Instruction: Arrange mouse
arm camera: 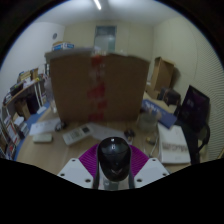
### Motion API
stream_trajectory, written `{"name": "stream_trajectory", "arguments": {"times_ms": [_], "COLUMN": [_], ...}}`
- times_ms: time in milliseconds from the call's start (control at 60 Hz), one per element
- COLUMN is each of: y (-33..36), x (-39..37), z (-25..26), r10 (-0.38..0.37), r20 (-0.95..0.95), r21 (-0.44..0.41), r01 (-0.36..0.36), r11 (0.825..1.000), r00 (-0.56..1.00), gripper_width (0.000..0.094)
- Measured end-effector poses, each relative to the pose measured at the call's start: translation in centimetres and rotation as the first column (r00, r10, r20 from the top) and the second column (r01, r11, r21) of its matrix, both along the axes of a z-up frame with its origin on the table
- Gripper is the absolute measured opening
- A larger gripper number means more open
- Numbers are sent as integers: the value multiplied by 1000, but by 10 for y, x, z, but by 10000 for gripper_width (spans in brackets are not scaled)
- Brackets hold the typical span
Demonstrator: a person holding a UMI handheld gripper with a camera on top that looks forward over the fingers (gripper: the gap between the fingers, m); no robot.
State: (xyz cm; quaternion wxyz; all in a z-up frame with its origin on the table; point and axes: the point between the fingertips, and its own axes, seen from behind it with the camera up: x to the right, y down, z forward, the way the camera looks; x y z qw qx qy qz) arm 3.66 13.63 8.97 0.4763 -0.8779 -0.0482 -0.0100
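A black computer mouse [113, 158] sits between my gripper's [113, 166] two fingers, its rounded back toward the camera. The purple pads [88, 157] press against both of its sides. The mouse is held up above the wooden table [50, 158], which shows beyond and below it.
A large brown cardboard box [98, 85] with red tape stands on the table straight ahead. White and blue items [78, 134] lie in front of it. A dark monitor [193, 104] and a white-and-blue box [173, 142] are at the right. Cluttered shelves [22, 100] stand at the left.
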Motion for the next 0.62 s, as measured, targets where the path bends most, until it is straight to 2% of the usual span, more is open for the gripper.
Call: {"name": "stream_trajectory", "arguments": {"times_ms": [67, 150, 183, 217, 267, 300, 367, 400, 433, 483, 517, 617], "y": [-8, -17, -21, -20, -19, -14, -23, -28, -34, -42, -51, -94], "x": [5, -5, -5, -7, -7, -4, -4, -4, -5, -6, -6, -11], "z": [-44, -89, -105, -99, -100, -112, -100, -101, -100, -87, -74, -34], "r10": [-10, -7, -11, -21, -37, -48, -66, -80, -86, -90, -97, -134], "r20": [-12, -30, -18, -26, -27, -27, -44, -54, -65, -71, -66, -77], "r21": [-77, -119, -142, -92, -83, -100, -150, -185, -211, -201, -190, -174], "r01": [10, 3, 8, 19, 35, 45, 59, 69, 71, 74, 83, 119], "r11": [997, 993, 990, 996, 996, 994, 987, 980, 975, 977, 978, 978], "r00": [1000, 1000, 1000, 999, 999, 999, 997, 995, 994, 993, 993, 988], "gripper_width": [397, 403, 455, 438, 465, 503, 569, 691, 771, 892, 836, 840]}}
